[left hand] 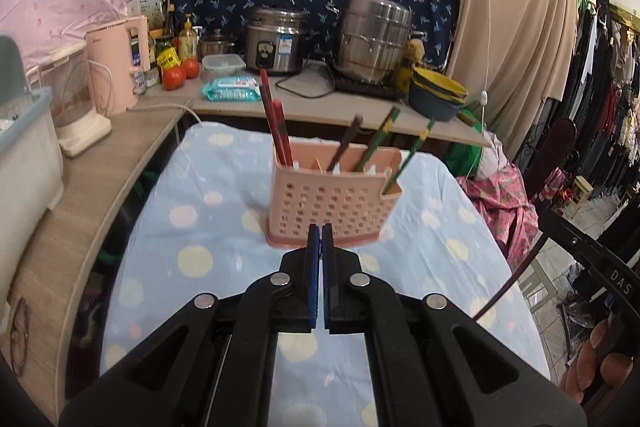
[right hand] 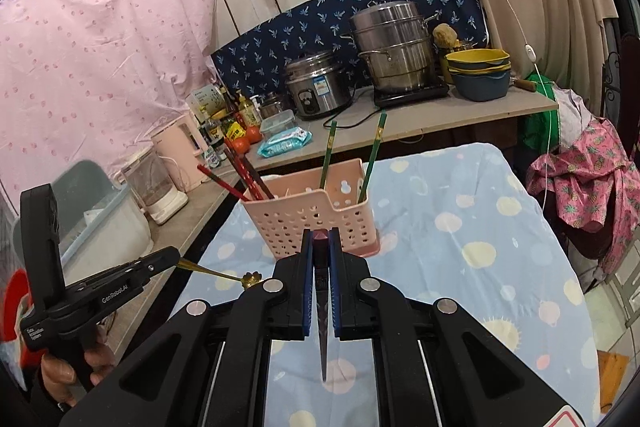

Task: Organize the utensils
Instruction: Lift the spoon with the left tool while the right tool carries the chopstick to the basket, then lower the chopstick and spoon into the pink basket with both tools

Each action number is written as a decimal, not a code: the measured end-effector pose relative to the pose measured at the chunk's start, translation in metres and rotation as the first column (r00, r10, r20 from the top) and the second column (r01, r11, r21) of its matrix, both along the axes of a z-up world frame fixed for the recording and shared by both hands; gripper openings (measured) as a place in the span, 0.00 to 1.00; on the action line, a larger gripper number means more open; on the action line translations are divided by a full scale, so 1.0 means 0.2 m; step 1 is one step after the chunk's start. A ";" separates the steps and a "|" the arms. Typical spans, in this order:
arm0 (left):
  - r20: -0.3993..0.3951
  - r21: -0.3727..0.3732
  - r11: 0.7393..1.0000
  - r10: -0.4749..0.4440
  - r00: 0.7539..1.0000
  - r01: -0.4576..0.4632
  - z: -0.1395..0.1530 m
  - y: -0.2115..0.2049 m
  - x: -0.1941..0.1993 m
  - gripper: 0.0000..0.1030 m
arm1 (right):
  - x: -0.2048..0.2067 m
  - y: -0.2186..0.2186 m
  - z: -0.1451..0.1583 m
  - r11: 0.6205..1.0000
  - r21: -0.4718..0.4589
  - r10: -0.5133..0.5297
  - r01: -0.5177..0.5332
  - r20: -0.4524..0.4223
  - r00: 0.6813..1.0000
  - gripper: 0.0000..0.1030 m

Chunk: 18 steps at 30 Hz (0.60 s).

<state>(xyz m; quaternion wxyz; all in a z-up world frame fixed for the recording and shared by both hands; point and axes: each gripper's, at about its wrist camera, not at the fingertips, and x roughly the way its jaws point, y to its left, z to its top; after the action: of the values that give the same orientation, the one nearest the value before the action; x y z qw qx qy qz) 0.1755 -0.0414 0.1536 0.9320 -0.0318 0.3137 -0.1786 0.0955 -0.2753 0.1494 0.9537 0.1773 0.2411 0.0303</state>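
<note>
Left of the right gripper [right hand: 321,241], the left gripper [right hand: 176,255] is clamped on the thin handle of a gold spoon [right hand: 224,274], whose bowl sticks out sideways. It looks light, stiff and slick, so the narrow stem could twist. Between them and ahead stands the pink holder [right hand: 310,217] on the worktop [right hand: 480,247], red chopsticks [right hand: 240,183] in its left slot, green chopsticks [right hand: 374,155] on its right. The right gripper pinches a dark chopstick [right hand: 323,327], gripped near its blunt end, tapered tip trailing back: rigid, light, likely to pivot.
</note>
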 end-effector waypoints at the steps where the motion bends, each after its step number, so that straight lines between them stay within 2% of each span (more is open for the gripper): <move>1: 0.009 -0.001 1.000 0.002 1.000 -0.002 0.03 0.00 0.02 0.01 | 0.02 -0.02 0.02 1.000 0.007 -0.001 0.001 0.009 1.000 0.07; 7: 0.080 -0.017 1.000 0.008 0.997 -0.006 0.21 0.00 0.16 0.01 | 0.16 -0.07 0.19 1.000 0.014 -0.015 0.014 0.082 0.996 0.07; 12: 0.149 0.010 0.999 0.033 0.988 -0.034 0.33 -0.04 0.28 0.01 | 0.29 -0.12 0.39 0.999 0.017 -0.030 0.027 0.177 0.984 0.07; 18: 0.128 0.021 0.999 0.044 0.991 -0.047 0.33 -0.07 0.45 0.01 | 0.48 -0.13 0.59 0.997 -0.017 -0.065 0.072 0.271 0.960 0.07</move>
<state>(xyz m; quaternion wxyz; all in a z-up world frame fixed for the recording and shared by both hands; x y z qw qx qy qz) 0.2665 -0.0558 0.2197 0.9543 -0.0162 0.2547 -0.1553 0.1915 -0.3005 0.2677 0.9804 0.1669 0.1027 0.0180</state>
